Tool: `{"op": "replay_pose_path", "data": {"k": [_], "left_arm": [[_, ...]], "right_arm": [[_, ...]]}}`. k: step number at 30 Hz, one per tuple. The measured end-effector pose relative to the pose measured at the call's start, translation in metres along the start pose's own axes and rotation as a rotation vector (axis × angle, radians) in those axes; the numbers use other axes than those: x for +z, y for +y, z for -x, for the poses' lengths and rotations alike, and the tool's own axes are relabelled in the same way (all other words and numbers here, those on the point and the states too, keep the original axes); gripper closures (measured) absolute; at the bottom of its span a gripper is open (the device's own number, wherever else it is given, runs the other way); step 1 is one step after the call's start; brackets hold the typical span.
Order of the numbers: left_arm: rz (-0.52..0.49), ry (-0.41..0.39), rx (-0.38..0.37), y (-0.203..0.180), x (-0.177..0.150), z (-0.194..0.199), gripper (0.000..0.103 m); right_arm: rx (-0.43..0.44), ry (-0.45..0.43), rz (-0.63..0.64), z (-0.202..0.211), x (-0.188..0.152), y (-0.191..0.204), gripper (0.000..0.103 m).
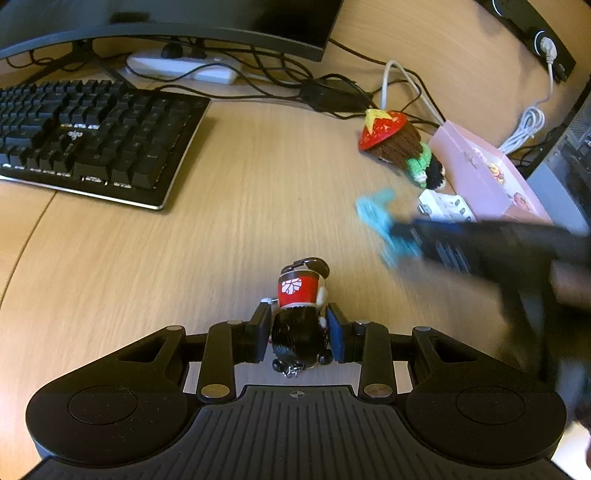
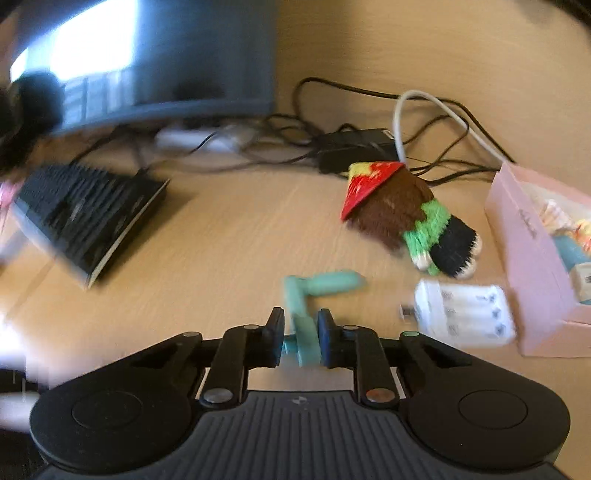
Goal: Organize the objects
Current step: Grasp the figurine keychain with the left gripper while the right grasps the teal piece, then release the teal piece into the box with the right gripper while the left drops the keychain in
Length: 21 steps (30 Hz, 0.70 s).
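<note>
My left gripper (image 1: 298,325) is shut on a small figurine (image 1: 300,314) with black hair and a red top; its pads press the head from both sides above the wooden desk. A teal plastic piece (image 2: 310,306), bent in an L, sits between the pads of my right gripper (image 2: 301,334), which is shut on it. In the left wrist view that right gripper (image 1: 397,232) comes in blurred from the right with the teal piece (image 1: 380,214) at its tip. A crocheted doll (image 2: 402,214) with a red cone hat lies on the desk beyond.
A pink open box (image 2: 532,251) stands at the right with a white battery pack (image 2: 463,312) beside it. A black keyboard (image 1: 88,136), a monitor (image 1: 166,18), a power strip and tangled cables (image 1: 332,92) fill the back. Bare desk lies between the keyboard and the doll.
</note>
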<state>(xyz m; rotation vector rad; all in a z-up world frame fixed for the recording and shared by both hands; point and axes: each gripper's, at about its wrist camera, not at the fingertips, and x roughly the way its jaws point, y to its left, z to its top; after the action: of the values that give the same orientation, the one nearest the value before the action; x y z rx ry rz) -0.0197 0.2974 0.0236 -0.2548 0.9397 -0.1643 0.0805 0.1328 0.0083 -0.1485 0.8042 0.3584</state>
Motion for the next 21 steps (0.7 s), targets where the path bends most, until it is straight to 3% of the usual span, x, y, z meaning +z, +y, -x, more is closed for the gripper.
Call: {"op": "replay_pose_path", "data": {"k": [4, 8, 10, 11, 12, 16, 21], "left_arm": [[0.005, -0.007, -0.016, 0.001, -0.001, -0.001, 0.067], [0.011, -0.009, -0.023, 0.000, 0.001, -0.003, 0.067], [0.009, -0.012, -0.015, -0.003, 0.001, -0.005, 0.067], [0.006, -0.014, -0.008, -0.005, 0.001, -0.005, 0.067], [0.003, -0.016, -0.004, -0.006, 0.000, -0.005, 0.067], [-0.006, -0.019, 0.011, -0.009, -0.003, -0.003, 0.067], [-0.020, -0.021, 0.040, -0.015, -0.004, -0.004, 0.067]], "right_arm": [[-0.047, -0.016, 0.234, 0.039, -0.044, 0.010, 0.083], [-0.226, -0.026, 0.386, 0.059, -0.071, 0.010, 0.079], [-0.251, -0.022, 0.304, 0.068, -0.071, -0.001, 0.057], [-0.243, -0.028, 0.231, 0.074, -0.070, -0.007, 0.031], [-0.235, -0.044, 0.144, 0.079, -0.068, -0.013, 0.017], [-0.189, -0.085, -0.157, 0.080, -0.064, -0.022, 0.016], [-0.241, -0.060, -0.227, 0.045, -0.063, -0.009, 0.019]]}}
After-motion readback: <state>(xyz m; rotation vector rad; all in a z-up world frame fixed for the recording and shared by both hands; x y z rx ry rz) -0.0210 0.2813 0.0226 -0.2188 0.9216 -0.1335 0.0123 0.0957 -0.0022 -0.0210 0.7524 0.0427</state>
